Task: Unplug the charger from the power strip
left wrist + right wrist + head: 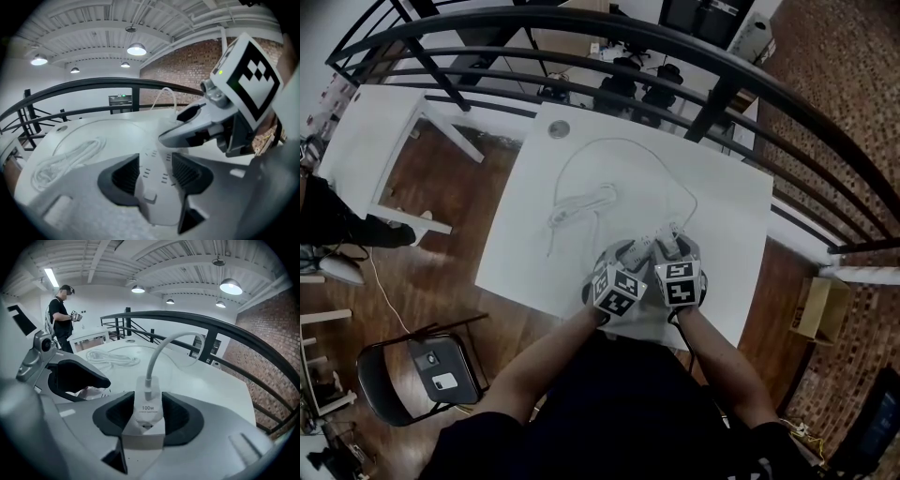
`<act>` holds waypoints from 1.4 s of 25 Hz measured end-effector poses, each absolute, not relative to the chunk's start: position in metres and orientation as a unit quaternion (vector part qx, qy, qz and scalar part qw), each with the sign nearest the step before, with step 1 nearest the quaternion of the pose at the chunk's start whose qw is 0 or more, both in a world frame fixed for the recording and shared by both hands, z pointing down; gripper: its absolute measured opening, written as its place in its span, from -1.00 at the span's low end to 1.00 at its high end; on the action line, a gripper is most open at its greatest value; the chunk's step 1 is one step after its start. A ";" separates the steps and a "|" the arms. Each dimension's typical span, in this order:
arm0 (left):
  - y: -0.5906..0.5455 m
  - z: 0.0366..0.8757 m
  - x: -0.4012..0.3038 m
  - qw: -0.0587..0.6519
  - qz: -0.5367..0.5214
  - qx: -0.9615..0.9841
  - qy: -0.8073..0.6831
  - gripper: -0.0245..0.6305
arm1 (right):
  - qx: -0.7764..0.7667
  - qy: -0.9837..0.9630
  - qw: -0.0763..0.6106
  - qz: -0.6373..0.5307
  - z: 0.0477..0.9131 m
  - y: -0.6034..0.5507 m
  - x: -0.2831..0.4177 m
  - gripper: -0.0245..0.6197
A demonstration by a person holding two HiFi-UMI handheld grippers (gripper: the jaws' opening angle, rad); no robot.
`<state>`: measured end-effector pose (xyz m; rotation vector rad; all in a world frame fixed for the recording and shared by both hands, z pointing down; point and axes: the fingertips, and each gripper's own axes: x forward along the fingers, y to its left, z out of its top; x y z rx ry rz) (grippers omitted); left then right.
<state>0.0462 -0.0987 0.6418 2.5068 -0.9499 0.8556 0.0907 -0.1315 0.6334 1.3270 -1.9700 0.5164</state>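
Right tool (pixel 149 404) grips charger (pixel 148 416); left tool (pixel 156 171) open, straddling power strip (pixel 157 199).

You can read "100w" in small grey print on the near face of the white charger (pixel 149 405), just below where its cable goes in. A finer line of print sits under that number, too small to make out. The marker cube (pixel 253 77) carries only black-and-white squares, not letters.
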 end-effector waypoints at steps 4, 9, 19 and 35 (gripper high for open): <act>-0.098 0.639 0.050 0.163 0.296 0.883 -0.326 -0.26 | 0.516 -0.757 0.346 0.201 0.633 -0.132 0.090 -0.39; -0.100 0.639 0.053 0.159 0.293 0.887 -0.320 -0.28 | 0.520 -0.757 0.343 0.198 0.630 -0.131 0.088 -0.39; -0.100 0.644 0.051 0.126 0.315 0.891 -0.303 -0.51 | 0.520 -0.757 0.344 0.195 0.627 -0.132 0.090 -0.47; -0.092 0.652 0.057 0.088 0.357 0.889 -0.273 -0.52 | 0.527 -0.756 0.335 0.197 0.635 -0.127 0.099 -0.48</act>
